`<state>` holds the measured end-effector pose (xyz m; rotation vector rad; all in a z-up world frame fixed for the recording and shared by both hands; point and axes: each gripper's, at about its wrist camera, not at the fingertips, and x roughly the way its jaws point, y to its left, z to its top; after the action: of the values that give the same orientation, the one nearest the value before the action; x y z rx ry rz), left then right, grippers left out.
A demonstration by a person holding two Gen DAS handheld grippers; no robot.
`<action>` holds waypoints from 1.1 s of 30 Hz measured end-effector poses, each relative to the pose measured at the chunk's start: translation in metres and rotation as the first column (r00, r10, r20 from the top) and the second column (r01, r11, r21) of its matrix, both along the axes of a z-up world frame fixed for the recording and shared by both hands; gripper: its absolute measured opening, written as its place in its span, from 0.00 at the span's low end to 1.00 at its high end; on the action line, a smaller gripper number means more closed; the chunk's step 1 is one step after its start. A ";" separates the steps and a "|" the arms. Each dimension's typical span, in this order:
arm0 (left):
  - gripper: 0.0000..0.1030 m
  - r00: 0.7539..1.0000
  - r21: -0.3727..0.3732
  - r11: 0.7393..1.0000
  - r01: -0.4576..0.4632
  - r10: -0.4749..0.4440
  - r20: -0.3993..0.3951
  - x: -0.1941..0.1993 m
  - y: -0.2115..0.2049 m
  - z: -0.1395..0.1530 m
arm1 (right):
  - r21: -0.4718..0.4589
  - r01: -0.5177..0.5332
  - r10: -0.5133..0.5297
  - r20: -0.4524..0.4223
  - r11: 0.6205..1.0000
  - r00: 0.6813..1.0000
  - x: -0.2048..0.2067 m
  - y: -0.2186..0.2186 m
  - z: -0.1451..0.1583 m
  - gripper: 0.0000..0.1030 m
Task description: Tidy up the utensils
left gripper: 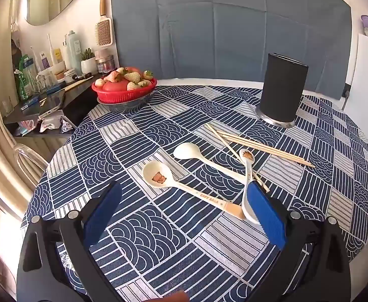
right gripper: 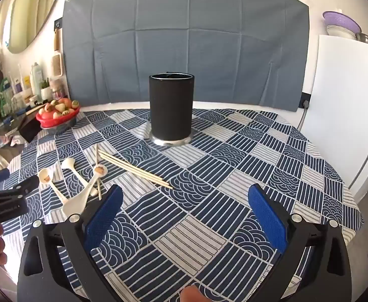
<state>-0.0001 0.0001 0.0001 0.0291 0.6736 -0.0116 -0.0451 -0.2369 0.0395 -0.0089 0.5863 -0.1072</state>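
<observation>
Blue-padded, both our left gripper (left gripper: 184,214) and right gripper (right gripper: 185,216) gape empty over loose white ceramic spoons (left gripper: 196,154) and wooden chopsticks (left gripper: 262,147), bound, we judge, for the black cylindrical holder (right gripper: 171,108).

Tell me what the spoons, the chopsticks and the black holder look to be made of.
Spoons: likely glazed ceramic or melamine, cream and glossy with printed cartoons. Chopsticks: probably bamboo or wood, pale tan, matte, thin. Black holder: matte dark body, material unclear, on a shiny metal-looking base ring.
</observation>
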 end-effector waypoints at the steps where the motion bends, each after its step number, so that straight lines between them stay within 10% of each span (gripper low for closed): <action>1: 0.94 1.000 0.012 1.000 -0.001 0.001 -0.019 0.001 0.000 -0.001 | 0.000 0.000 0.000 0.006 1.000 1.000 0.000 0.000 0.000 0.93; 33: 0.94 1.000 0.025 1.000 0.005 -0.005 0.000 -0.004 -0.002 0.001 | 0.008 -0.012 0.012 0.006 1.000 1.000 0.000 0.000 0.004 0.93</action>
<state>-0.0041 -0.0018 0.0006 0.0549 0.6731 -0.0080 -0.0451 -0.2369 0.0438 -0.0047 0.5802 -0.0931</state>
